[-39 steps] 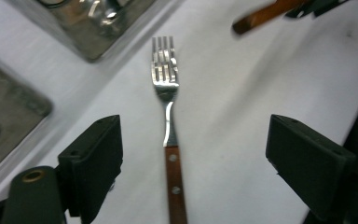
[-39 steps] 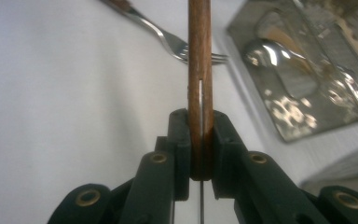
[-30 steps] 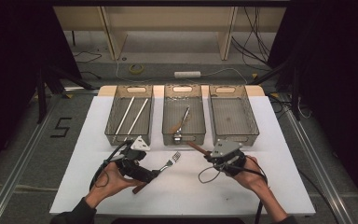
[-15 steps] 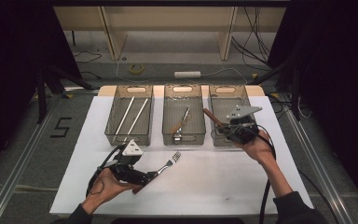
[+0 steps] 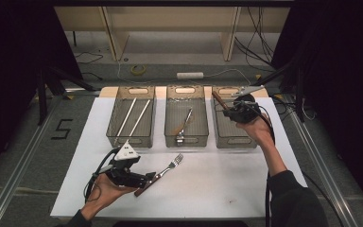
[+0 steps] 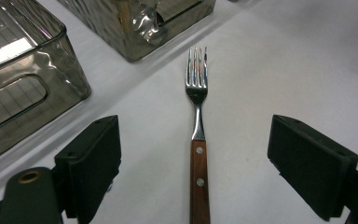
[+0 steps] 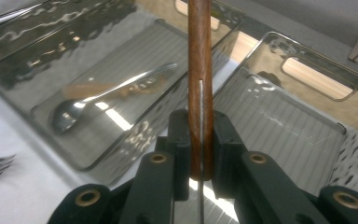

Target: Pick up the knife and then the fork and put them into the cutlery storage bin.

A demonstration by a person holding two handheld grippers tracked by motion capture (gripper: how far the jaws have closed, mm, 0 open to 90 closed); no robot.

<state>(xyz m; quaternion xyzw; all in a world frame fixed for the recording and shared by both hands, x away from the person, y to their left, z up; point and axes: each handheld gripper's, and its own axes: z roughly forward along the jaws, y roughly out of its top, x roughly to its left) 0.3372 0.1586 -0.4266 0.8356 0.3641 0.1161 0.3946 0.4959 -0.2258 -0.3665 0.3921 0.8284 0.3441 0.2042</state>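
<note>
White tabletop (image 5: 227,189) carries 3 clear bins, with bare room in front. Over the right bin (image 5: 234,130), the right gripper (image 7: 200,140) pinches a wood-handled utensil (image 7: 199,70), its far end cut off. The left gripper (image 6: 193,158) stands wide open astride 1 fork (image 6: 196,116) on the table.

A fork (image 6: 197,135) with a wooden handle is being framed between the two black jaws of the left gripper (image 6: 193,161), which are being held wide apart on either side of it, untouched. It is lying on the white table (image 6: 284,60), tines pointing away. Two clear bins (image 6: 32,79) are being shown at the upper left.
</note>
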